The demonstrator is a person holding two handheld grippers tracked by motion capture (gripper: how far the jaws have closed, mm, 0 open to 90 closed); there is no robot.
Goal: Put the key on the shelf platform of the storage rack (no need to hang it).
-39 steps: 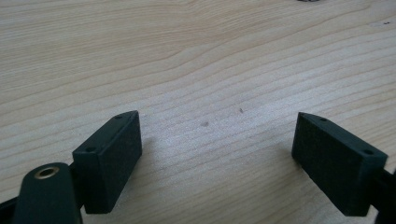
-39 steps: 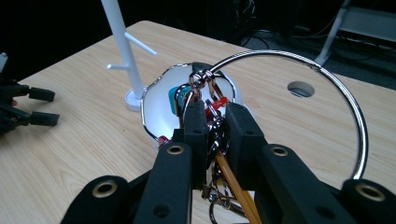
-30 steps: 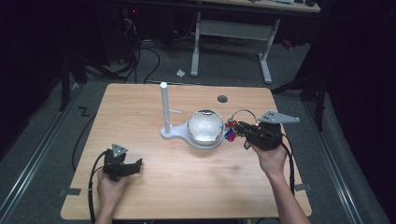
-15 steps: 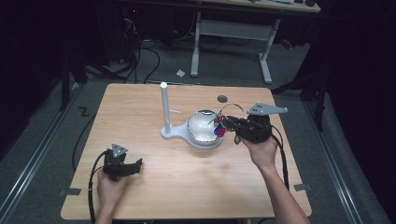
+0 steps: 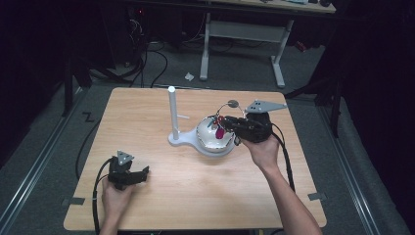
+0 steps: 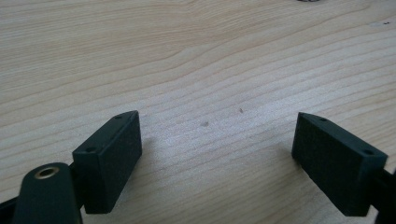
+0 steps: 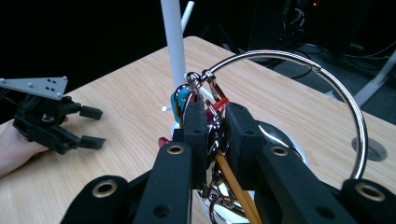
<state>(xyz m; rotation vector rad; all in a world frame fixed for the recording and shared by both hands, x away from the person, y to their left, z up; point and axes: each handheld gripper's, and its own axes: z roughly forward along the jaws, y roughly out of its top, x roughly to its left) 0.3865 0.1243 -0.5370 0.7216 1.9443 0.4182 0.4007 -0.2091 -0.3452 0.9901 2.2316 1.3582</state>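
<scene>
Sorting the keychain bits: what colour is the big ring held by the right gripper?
Shiny silver metal ring, clearest in the right gripper view.

A pale wooden bench (image 5: 195, 196) with fine, wavy grain and a smooth matt finish. At its centre sits a bowl (image 5: 211, 139) with a shiny, mirror-like metal inside, on a smooth white plastic-looking stand (image 5: 172, 117). Above the bowl, the matt black right tool (image 7: 215, 135) pinches a bunch of polished chrome chain links joined to a large glossy metal ring (image 7: 327, 84). The left tool (image 6: 215, 158), nearer the bench's front edge, has matt black pads (image 6: 109, 154) with a slightly grainy texture.
</scene>
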